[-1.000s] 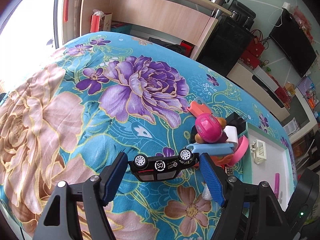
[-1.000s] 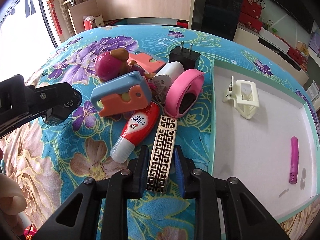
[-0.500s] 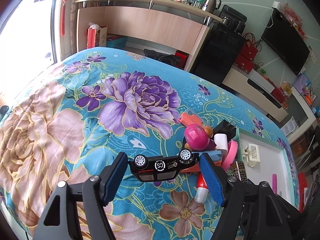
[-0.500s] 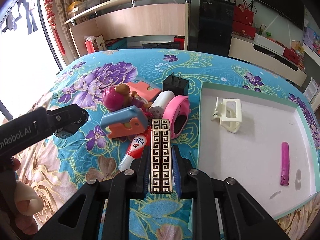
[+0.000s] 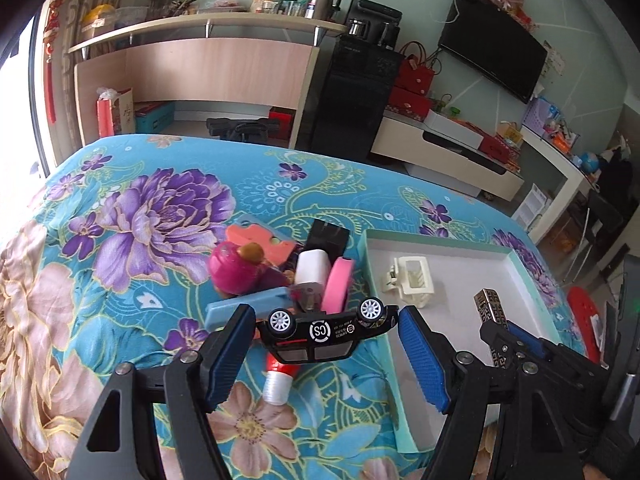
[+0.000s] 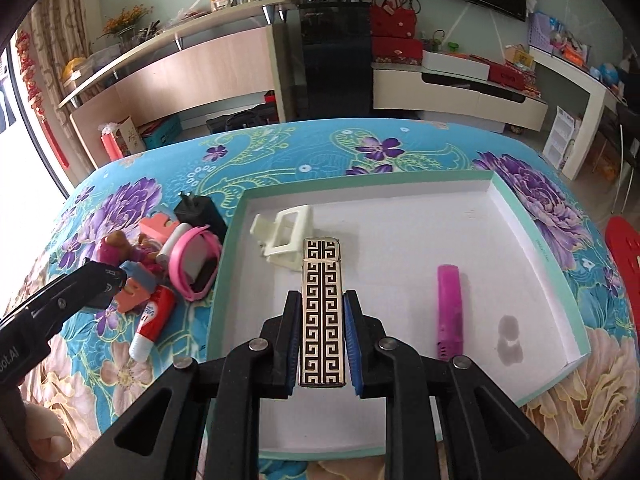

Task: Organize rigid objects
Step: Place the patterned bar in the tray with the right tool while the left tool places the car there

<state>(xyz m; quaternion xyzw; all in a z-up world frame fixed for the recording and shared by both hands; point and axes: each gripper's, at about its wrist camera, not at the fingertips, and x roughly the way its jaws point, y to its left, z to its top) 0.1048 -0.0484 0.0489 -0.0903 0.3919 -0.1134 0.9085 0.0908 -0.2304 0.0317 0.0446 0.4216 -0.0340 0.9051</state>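
- Rigid objects split two ways: some in the white tray (image 6: 520, 216) at right, most piled on the floral cloth (image 5: 120, 240) left of it.
- Right gripper (image 6: 322, 340) pinching a gold-and-black patterned lighter (image 6: 322, 308) by its long sides, held above the tray floor; lighter's far end overlaps the cream hair claw clip (image 6: 284, 236) in view.
- Left gripper (image 5: 326, 344) jaws spread wide but pressing on a black toy car (image 5: 320, 336) end to end, car on its side, wheels facing far, over the tray's left edge and the cloth.
- Inside tray: claw clip near far-left corner, pink tube-shaped item (image 6: 450, 312) at right, well apart from the clip.
- Pile just left of tray: pink band (image 6: 192, 264) with white charger (image 5: 314, 268) beside it, black plug adapter (image 6: 198, 210) at far side, pink-helmet toy figure (image 5: 236, 272), blue and orange block pieces (image 6: 136, 284), red-and-white glue tube (image 6: 152, 328) nearest.
- Person's fingers (image 6: 44, 440) visible at lower left of right wrist view.
- Background: shelf, TV, cabinets.
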